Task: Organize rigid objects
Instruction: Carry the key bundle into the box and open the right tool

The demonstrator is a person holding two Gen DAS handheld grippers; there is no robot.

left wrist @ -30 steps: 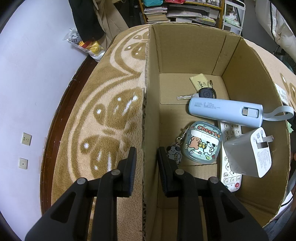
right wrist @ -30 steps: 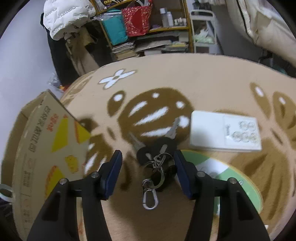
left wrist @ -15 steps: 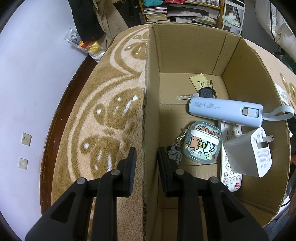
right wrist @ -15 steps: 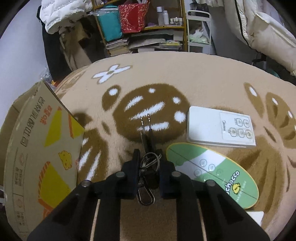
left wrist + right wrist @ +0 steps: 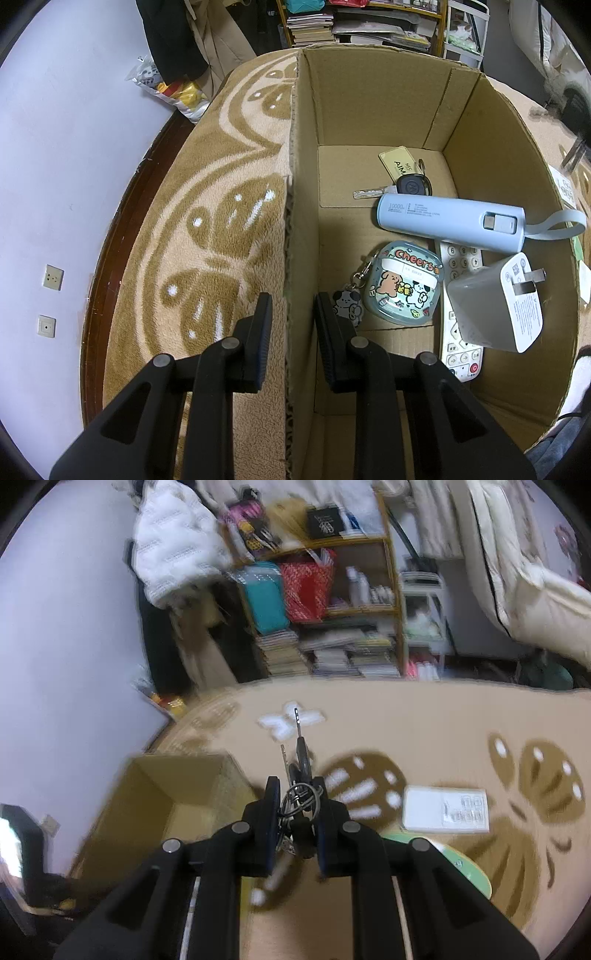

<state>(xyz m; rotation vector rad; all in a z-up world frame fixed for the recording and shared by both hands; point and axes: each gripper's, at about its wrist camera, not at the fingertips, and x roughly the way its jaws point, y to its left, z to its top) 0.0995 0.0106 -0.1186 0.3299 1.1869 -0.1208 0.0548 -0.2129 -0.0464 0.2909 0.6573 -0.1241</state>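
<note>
Left tongs [image 5: 291, 317] straddle the left wall of the box [image 5: 299, 184]: one black ribbed finger outside over the rug [image 5: 207, 236], the other inside. The corrugated edge sits between the pads, but whether they press on it cannot be told.

Box contents, on the plain cardboard floor:
- power bank [image 5: 450, 221], pale blue, smooth cylinder with a loop strap at its right end, lying across the middle.
- car key [image 5: 410, 186], black fob with a metal blade pointing left, just behind the power bank; a tan card [image 5: 399, 162] lies behind it.
- earbud case [image 5: 404, 282], glossy, rounded, cartoon dogs and "Cheers" lettering, with a small dog charm [image 5: 345, 304] on a clip at its left.
- charger [image 5: 496, 304], white and grey block with two flat metal prongs, resting on a white remote [image 5: 460, 354] with numbered buttons.

Right tongs [image 5: 295, 805] are clamped on the keys [image 5: 300, 775]: a tangle of wire rings and dark fobs is pinched between the pads, with two thin blades projecting forward. The bunch is held clear of the rug, with the open box [image 5: 177, 797] below and to the left. The view is motion-blurred.

On the plush beige rug with brown leaf shapes, right of the tongs: a flat white rectangular remote [image 5: 445, 808] with small buttons, and nearer, the edge of a green oval item [image 5: 458, 864]. The two lie close together.
</note>
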